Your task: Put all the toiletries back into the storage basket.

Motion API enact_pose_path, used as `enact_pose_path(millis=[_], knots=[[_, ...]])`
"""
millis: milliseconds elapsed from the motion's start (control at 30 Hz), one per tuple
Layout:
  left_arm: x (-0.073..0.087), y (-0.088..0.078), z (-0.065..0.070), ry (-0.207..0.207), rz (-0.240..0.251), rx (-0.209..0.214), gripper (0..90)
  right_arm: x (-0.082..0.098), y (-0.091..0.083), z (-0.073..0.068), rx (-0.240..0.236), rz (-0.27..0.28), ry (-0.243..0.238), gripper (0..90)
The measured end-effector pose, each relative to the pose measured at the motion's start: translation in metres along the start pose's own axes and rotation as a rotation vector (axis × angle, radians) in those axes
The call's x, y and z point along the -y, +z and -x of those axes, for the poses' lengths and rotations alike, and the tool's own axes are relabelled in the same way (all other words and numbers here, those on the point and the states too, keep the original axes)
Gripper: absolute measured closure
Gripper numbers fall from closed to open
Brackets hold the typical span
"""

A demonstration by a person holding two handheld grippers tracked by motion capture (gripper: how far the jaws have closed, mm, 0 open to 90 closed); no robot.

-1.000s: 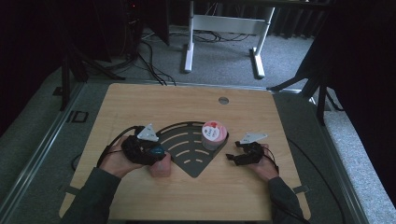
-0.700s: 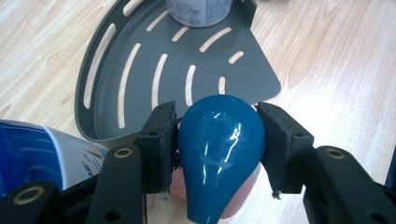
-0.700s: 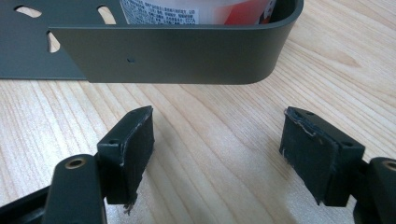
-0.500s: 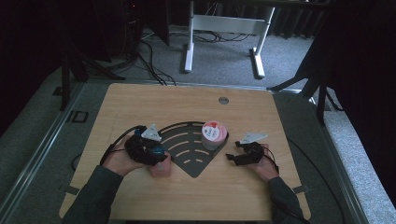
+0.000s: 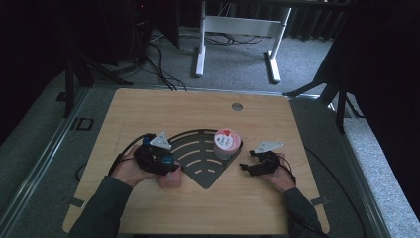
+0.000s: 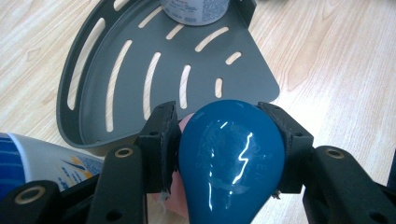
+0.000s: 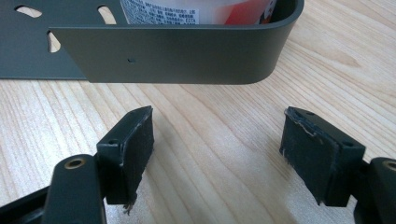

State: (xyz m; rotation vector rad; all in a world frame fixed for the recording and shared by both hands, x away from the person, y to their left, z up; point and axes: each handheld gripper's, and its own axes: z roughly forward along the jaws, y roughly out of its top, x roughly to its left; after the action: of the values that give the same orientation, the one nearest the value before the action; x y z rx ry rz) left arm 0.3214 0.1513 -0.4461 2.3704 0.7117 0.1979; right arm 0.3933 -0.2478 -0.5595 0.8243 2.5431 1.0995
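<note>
high view, table: a wooden table (image 5: 148,109) carries a dark grey corner rack (image 5: 198,153) with slots, lying flat in the middle.
high view, cup: a round cup with a red and white lid (image 5: 226,144) stands in the rack, at its right corner.
high view, left gripper: the left gripper (image 5: 166,166) is at the left edge of the rack, over a pink bottle (image 5: 171,180) that stands on the wood just beside the rack. the picture is dim here, so the contact is hard to read.
high view, right gripper: the right gripper (image 5: 247,166) rests low on the table just right of the rack, pointing at it.
left gripper view, bottle: the glossy blue cap (image 6: 231,158) of the bottle sits between the two pads (image 6: 164,140), which press on its sides. the gripper is about half closed and is grasping the cap.
left gripper view, other things: a white and blue tube (image 6: 42,156) lies at the lower left, near the rack rim.
left gripper view, handling: the cap looks hard, smooth and slippery, and it narrows to the top. the bottle is probably light. a safer hold would be lower, on the wide part of the cap or on the pink body.
right gripper view, right gripper: the jaws stand wide apart with bare wood between them; it holds nothing. the rack wall (image 7: 177,53) is near in front, not touched.
</note>
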Motion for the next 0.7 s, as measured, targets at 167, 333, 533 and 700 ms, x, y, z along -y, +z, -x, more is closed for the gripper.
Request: enact_pose_path(millis=[167,333,533,700], knots=[[0.0009,0.0018,-0.0022,-0.014,0.009,0.016,49.0,0.0000,0.0000,0.0000,0.000,0.000,0.000,25.4],[0.0007,0.0032,-0.0028,-0.022,0.009,0.018,48.2,0.0000,0.0000,0.0000,0.000,0.000,0.000,25.3],[0.0019,0.0036,-0.0041,-0.035,0.016,0.024,47.8,0.0000,0.0000,-0.0001,0.000,0.000,0.000,25.3],[0.0023,0.0035,-0.0030,-0.037,0.021,0.016,48.2,0.0000,0.0000,-0.0001,0.000,0.000,0.000,25.3]])
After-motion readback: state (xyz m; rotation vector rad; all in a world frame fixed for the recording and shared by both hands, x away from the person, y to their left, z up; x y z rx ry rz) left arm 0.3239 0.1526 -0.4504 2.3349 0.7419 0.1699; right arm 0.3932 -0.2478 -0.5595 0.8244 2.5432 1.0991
